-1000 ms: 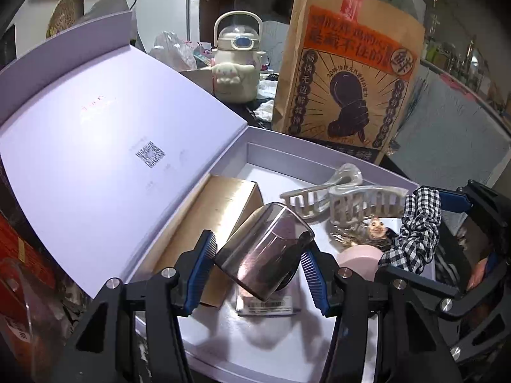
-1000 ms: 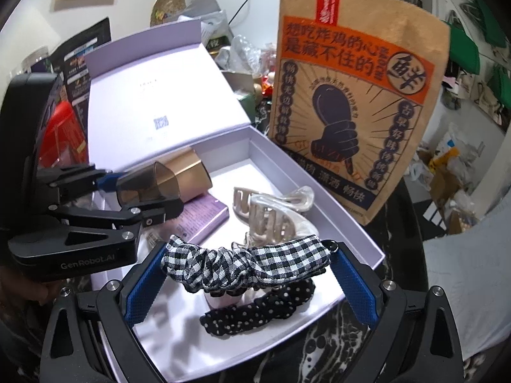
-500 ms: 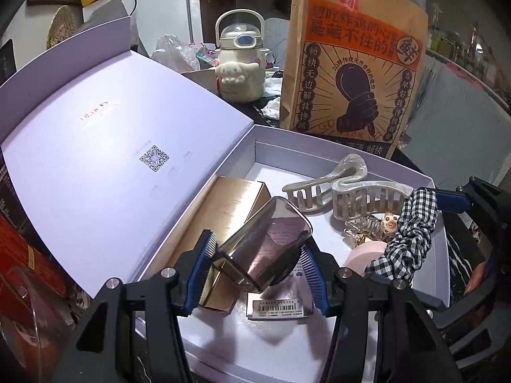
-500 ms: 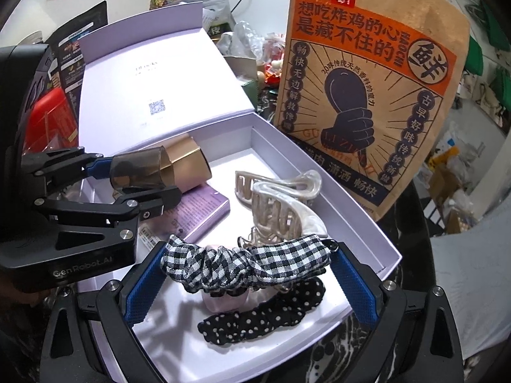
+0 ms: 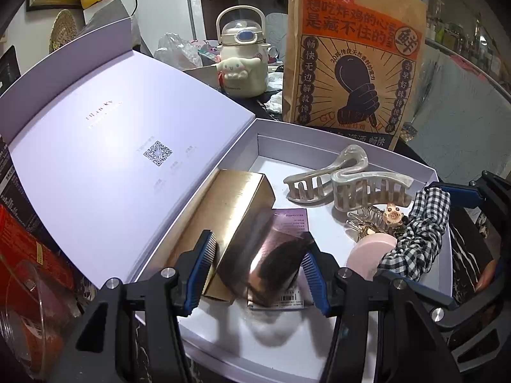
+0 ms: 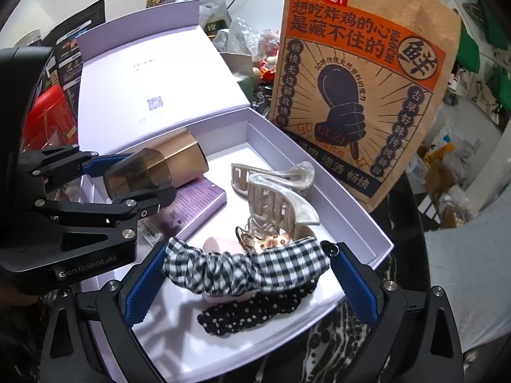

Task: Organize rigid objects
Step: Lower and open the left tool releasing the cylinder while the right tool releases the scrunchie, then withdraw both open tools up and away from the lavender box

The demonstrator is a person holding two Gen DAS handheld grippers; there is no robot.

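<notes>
Your left gripper (image 5: 257,266) is clamped on a smoky translucent faceted cap (image 5: 255,255), held above the open lilac gift box (image 5: 351,146). From the right wrist view the cap (image 6: 139,175) sits on the near end of the gold box (image 6: 188,156), so you cannot tell whether it is free or sleeved over it. Your right gripper (image 6: 246,279) has a black-and-white gingham scrunchie (image 6: 246,271) stretched between its pads, just above the black polka-dot scrunchie (image 6: 255,309) at the near edge of the box.

Risks from here:

1. The cap is glossy and angled, and the pads grip slanted faces. Any twist as you lower it could let it squirt out and knock the purple carton (image 5: 289,226) beneath.
2. If the cap is on the gold box, pulling sideways could drag the whole box against the wall.
3. The 2 pearly claw clips (image 6: 278,191), the small clip with a charm (image 6: 271,239) and the pink round piece (image 5: 370,252) crowd the right half. Dropping the gingham scrunchie there could bury or shift them.
4. Your 2 grippers are near each other over the box; moving both inward at once could make them collide.
</notes>
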